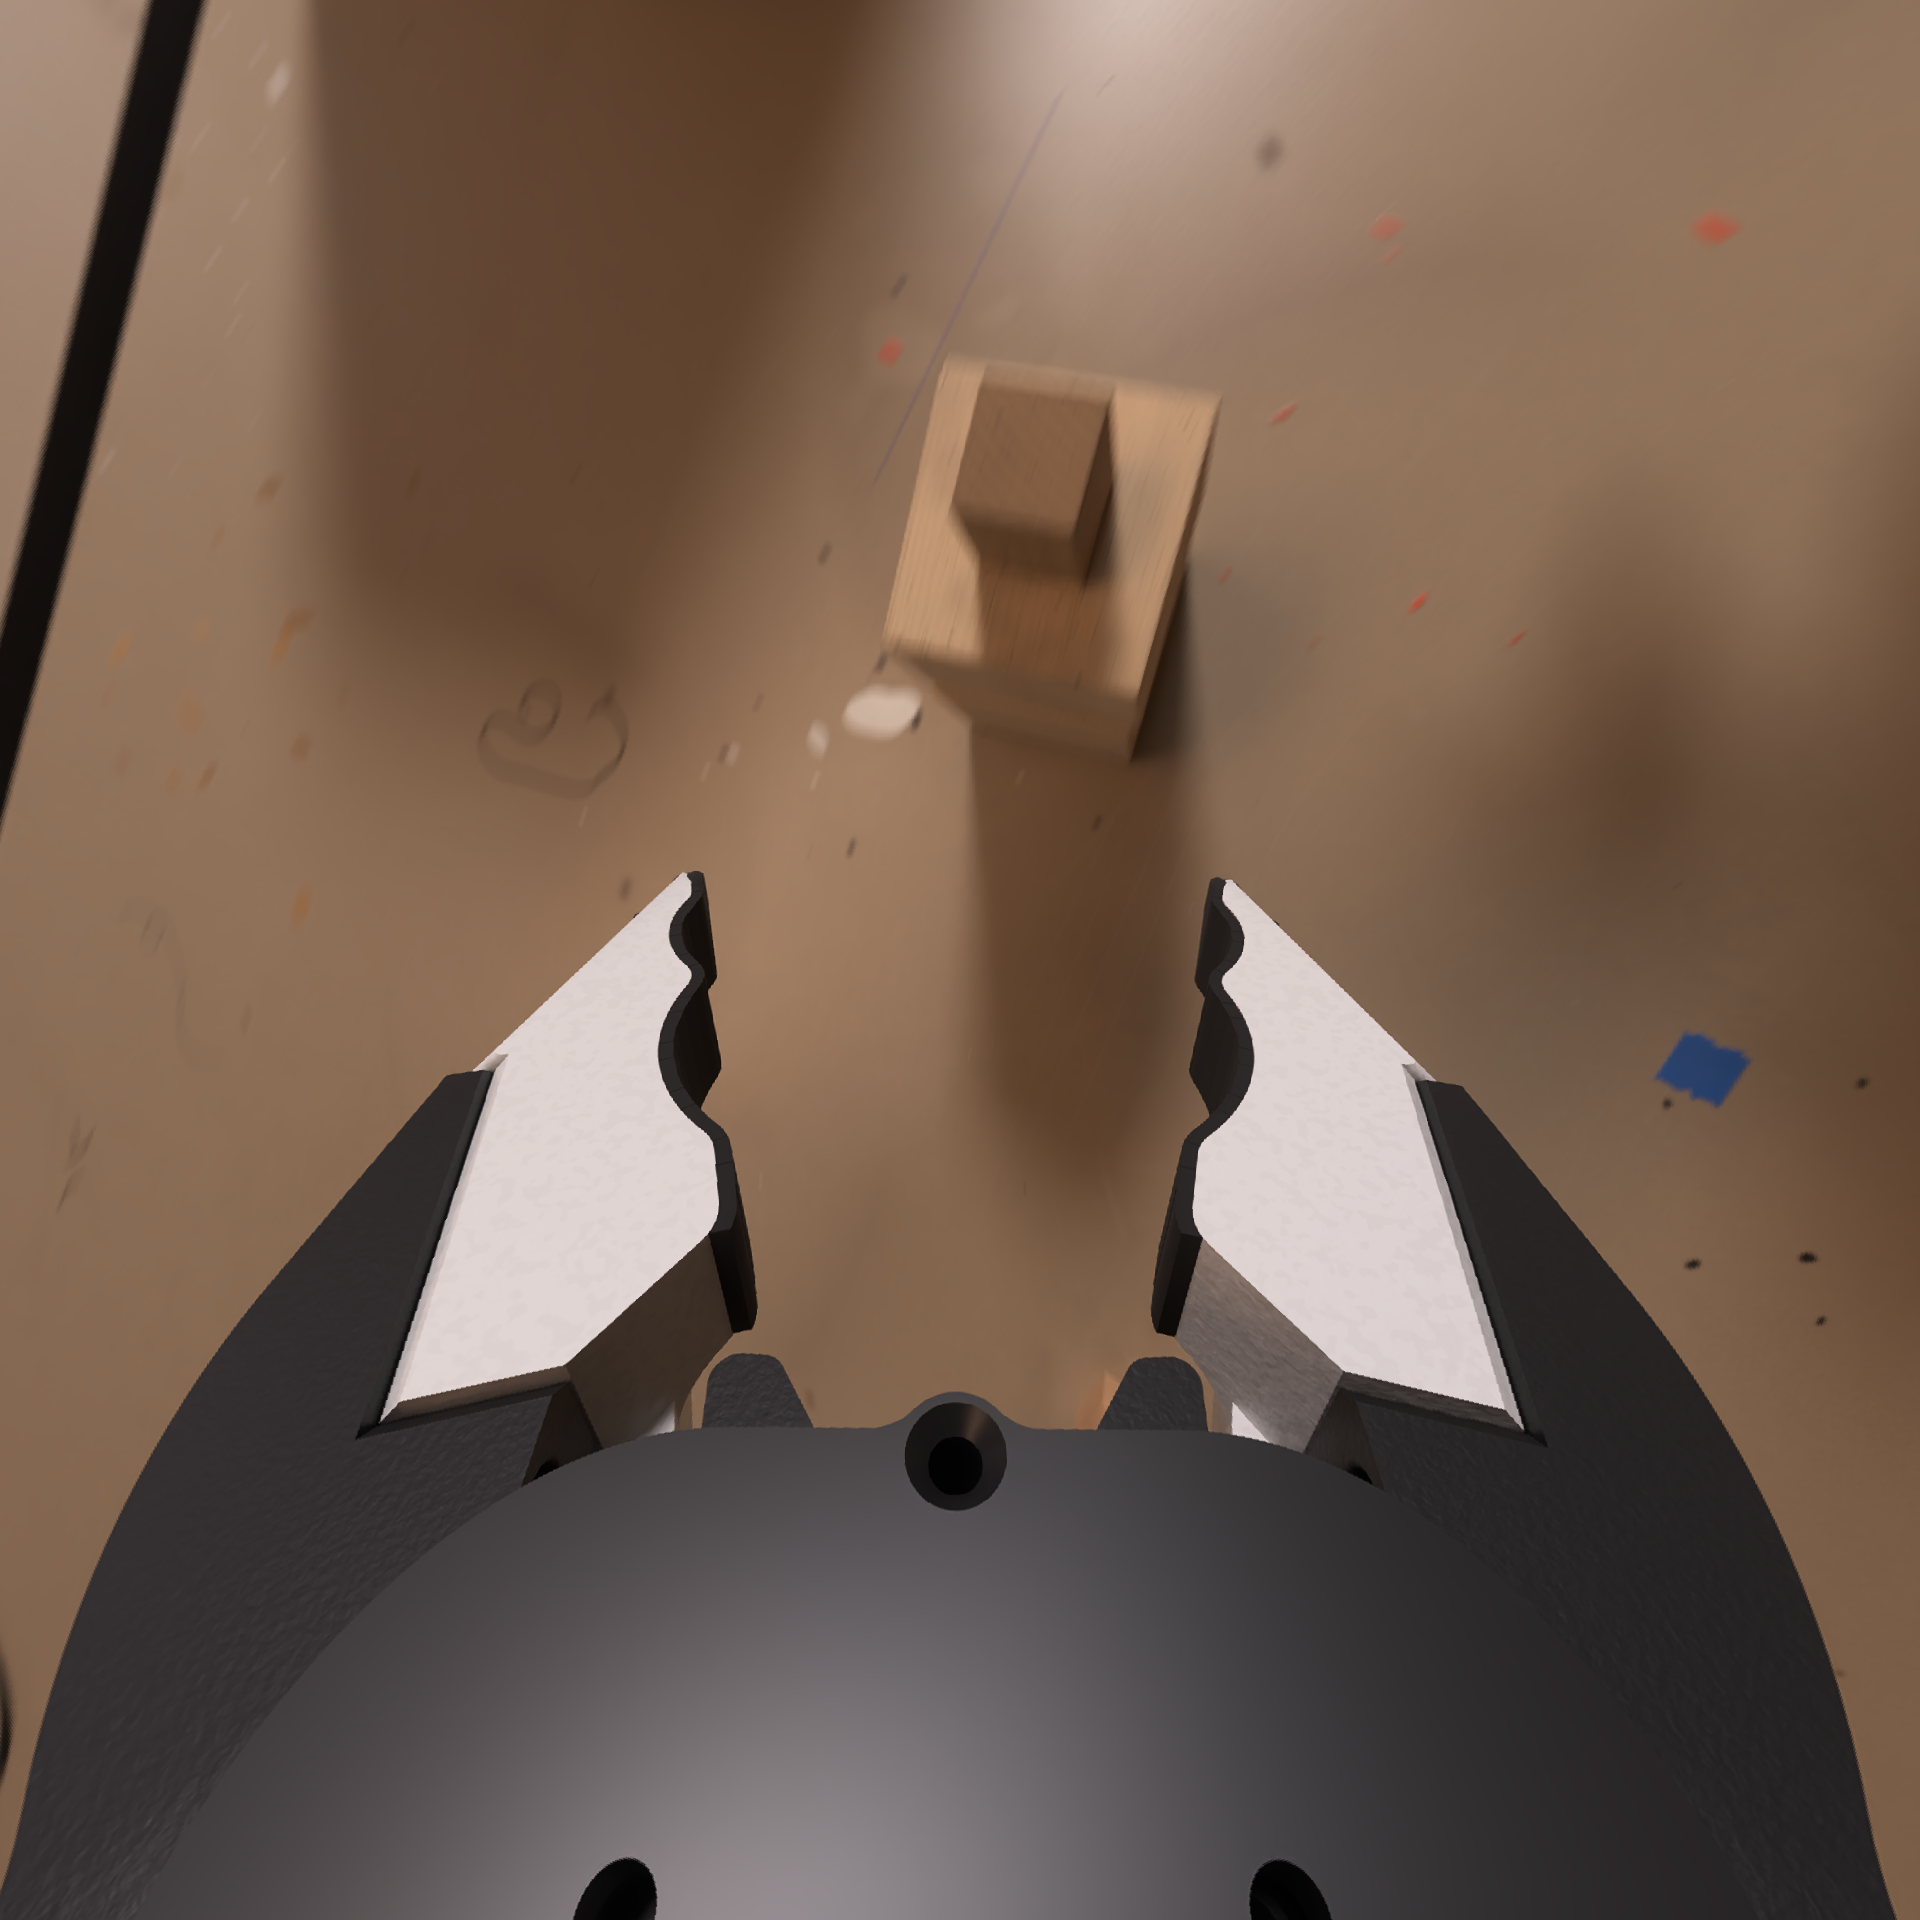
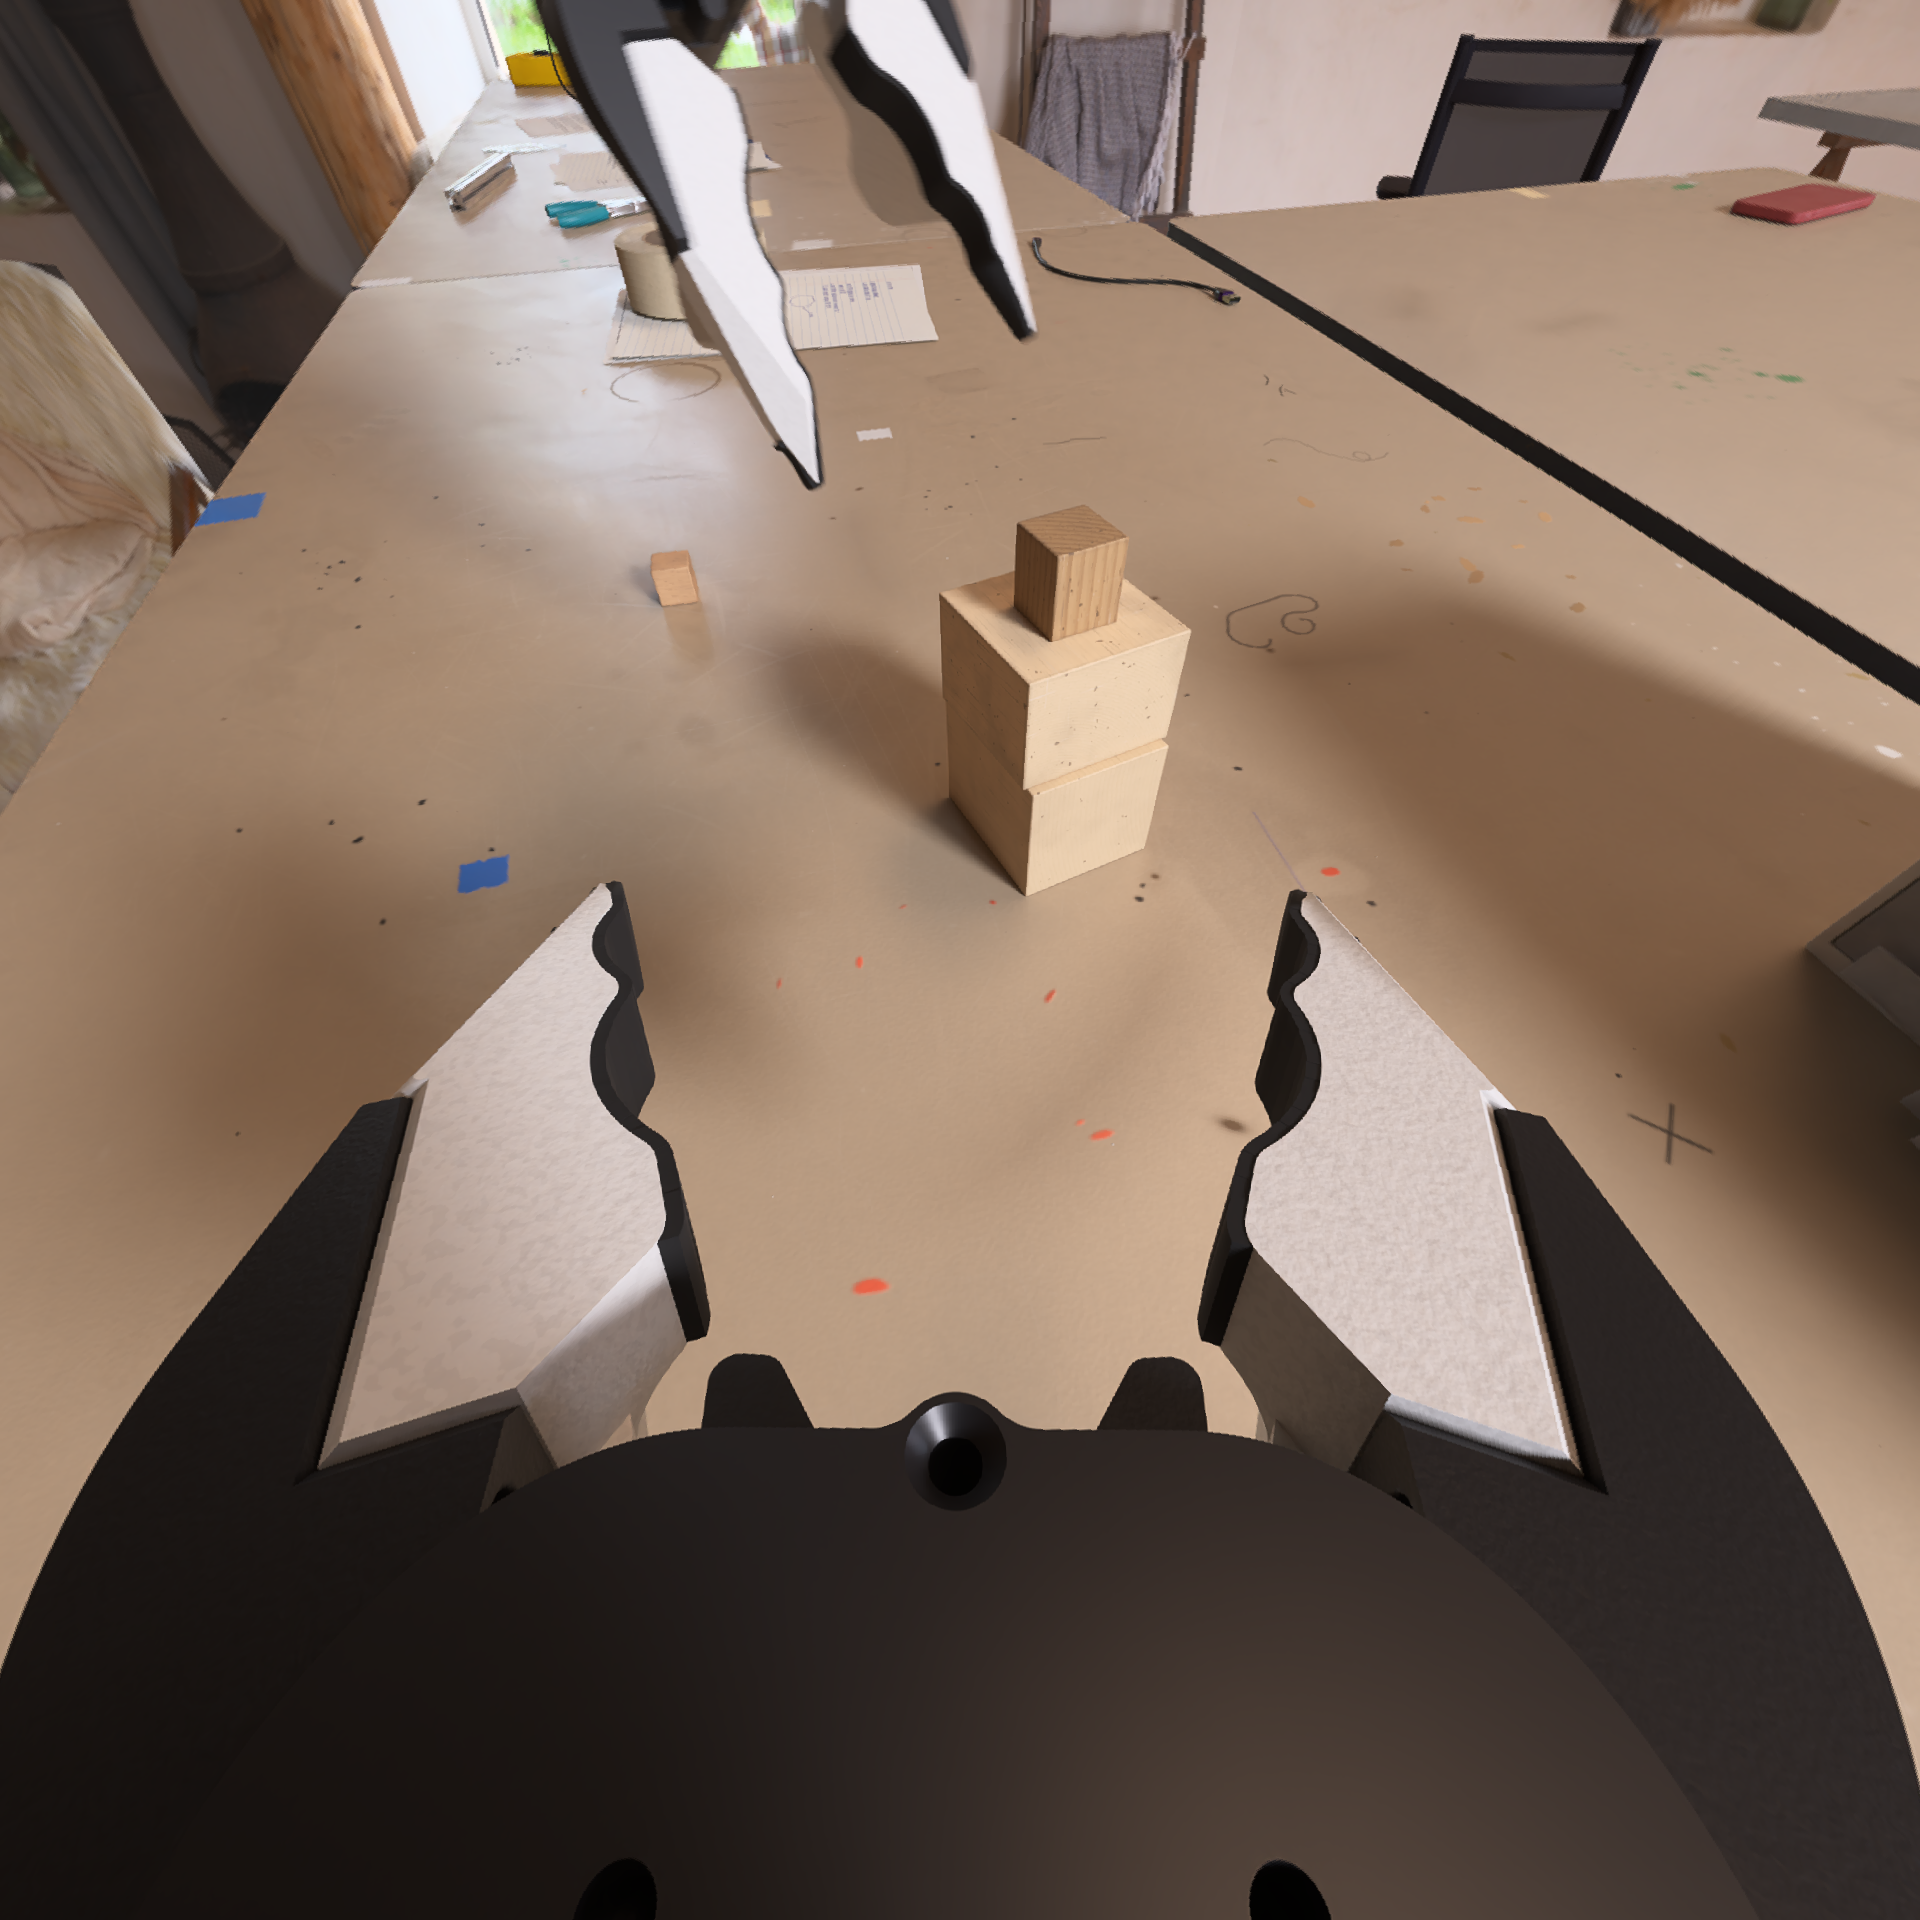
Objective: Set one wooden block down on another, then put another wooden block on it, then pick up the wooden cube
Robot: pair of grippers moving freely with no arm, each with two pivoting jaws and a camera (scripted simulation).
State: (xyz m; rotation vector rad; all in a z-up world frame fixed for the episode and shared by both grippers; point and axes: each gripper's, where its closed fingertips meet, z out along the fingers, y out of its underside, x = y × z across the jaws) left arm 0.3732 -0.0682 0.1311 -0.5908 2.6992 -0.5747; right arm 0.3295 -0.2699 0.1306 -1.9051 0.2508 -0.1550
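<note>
Left wrist view: left gripper (image 1: 956,883) spread wide, nothing between the fingers, hanging above the stack and looking nearly straight down on it. Right gripper (image 2: 951,894) also spread and empty, low over the table (image 2: 416,727), stack straight ahead and well apart from its tips.

Stack: lower wooden block (image 2: 1060,821) on the table, upper wooden block (image 2: 1065,675) flush on it but twisted a bit, darker small block (image 2: 1070,571) on top, roughly centred. So both stacking steps look done.

Leftover piece: small wooden cube (image 2: 674,578) alone on the table, left of the stack and apart from it, with the left gripper overhead. Likely the pick target, though the top block is also cube-shaped.

Handling guess: light, rigid, smooth wood, so moderate squeeze. Grip two opposite flat faces, mid-height, fingers square to them. It's small, so an off-centre closure could spin or squirt it out. Keep clear of the stack; looks easy to topple.
</note>
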